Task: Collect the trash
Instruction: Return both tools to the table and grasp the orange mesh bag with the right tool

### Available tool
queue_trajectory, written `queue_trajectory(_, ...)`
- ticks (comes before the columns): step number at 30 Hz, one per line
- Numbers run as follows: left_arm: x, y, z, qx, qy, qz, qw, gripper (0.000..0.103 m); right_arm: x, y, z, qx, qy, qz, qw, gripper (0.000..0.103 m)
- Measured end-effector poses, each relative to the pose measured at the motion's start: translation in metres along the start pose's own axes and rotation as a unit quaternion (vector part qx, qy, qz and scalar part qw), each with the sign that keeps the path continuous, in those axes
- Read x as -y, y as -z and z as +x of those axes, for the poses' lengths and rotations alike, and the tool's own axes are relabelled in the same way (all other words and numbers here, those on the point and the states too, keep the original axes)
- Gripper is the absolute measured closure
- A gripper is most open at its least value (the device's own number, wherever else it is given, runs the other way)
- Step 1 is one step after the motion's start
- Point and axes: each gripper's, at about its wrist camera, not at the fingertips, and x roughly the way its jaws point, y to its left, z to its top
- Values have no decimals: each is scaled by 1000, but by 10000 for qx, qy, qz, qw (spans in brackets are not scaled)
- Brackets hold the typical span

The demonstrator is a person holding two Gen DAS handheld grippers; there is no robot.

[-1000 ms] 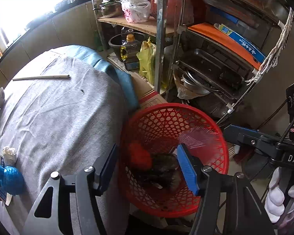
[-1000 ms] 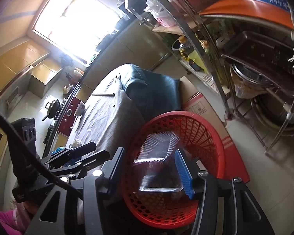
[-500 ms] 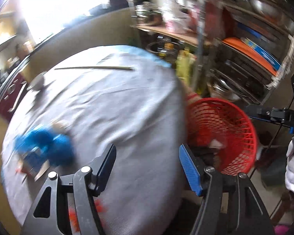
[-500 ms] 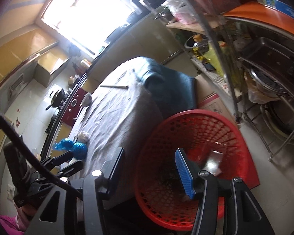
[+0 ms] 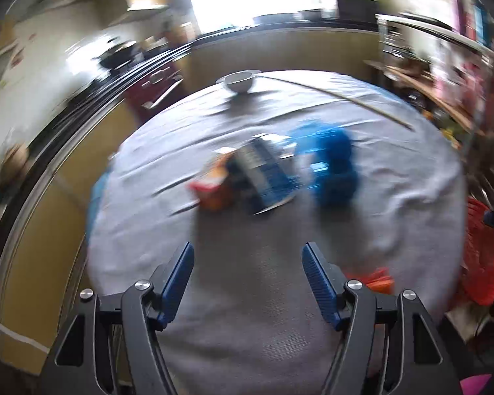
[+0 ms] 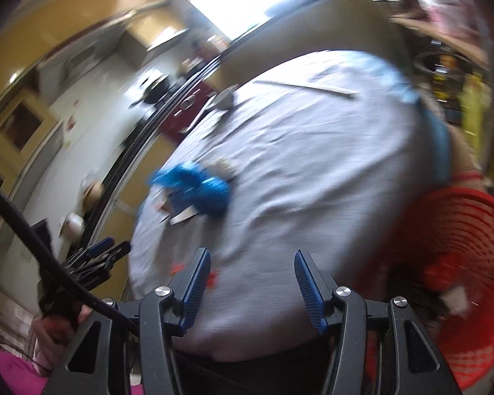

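Observation:
Both views are motion-blurred. On the grey-clothed table (image 5: pixel 247 296) lie a crumpled blue plastic bag (image 5: pixel 332 168), a dark blue wrapper (image 5: pixel 263 174) and an orange-red wrapper (image 5: pixel 214 187). A small orange scrap (image 5: pixel 377 283) lies near the right finger. My left gripper (image 5: pixel 248 273) is open and empty above the cloth, short of the trash. The red mesh basket (image 6: pixel 457 263) stands beside the table at the right and holds trash. My right gripper (image 6: pixel 252 279) is open and empty over the table's near edge. The blue bag (image 6: pixel 197 187) lies ahead to its left.
A white bowl (image 5: pixel 238 80) and a long thin stick (image 5: pixel 339 98) lie at the table's far side. Shelving with kitchen goods (image 5: pixel 461 65) stands to the right. A counter with a stove (image 5: pixel 122 56) runs along the left. The left gripper (image 6: pixel 92 263) shows at the left.
Both grippers have swung left from over the red basket to over the table. The clear plastic piece once between the right fingers has dropped into the basket. Both stay open.

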Motion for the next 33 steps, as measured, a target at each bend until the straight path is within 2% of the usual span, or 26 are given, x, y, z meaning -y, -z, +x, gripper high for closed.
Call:
queue_trajectory(5,-42,20,11,-215,-217,-493,9983,34,-59,5,47,-587,-452,-659,9951,46)
queue_trajectory(9,-60,30,11,-251,-262,-719,9967,34,-91,15,84,-1007,-514,-1154,9869,46)
queue_trajectory(16,-75,37,13,-271,-229,-936,9950,34,-111,28,139,-1583,-330,-1679,9725,46)
queue_trajectory(21,-81,35,20,-378,-23,-1168,9924,34,-113,38,175,-1902,113,-2075,9595,46)
queue_trajectory(23,-82,31,24,-426,108,-1263,9910,34,-119,46,179,-1788,222,-2436,9530,46)
queue_trajectory(25,-82,23,31,-504,278,-1395,9885,34,-124,53,181,-1734,398,-2738,9452,54)
queue_trajectory(26,-82,19,35,-540,353,-1449,9873,34,-124,54,182,-1706,457,-2818,9431,63)
queue_trajectory(27,-80,14,40,-575,449,-1506,9859,33,-124,54,183,-1681,453,-2830,9432,63)
queue_trajectory(31,-67,-12,64,-667,640,-1576,9832,33,-111,46,178,-1521,514,-2592,9524,67)
queue_trajectory(33,-60,-25,79,-736,723,-1587,9819,33,-98,37,174,-1429,515,-2308,9611,67)
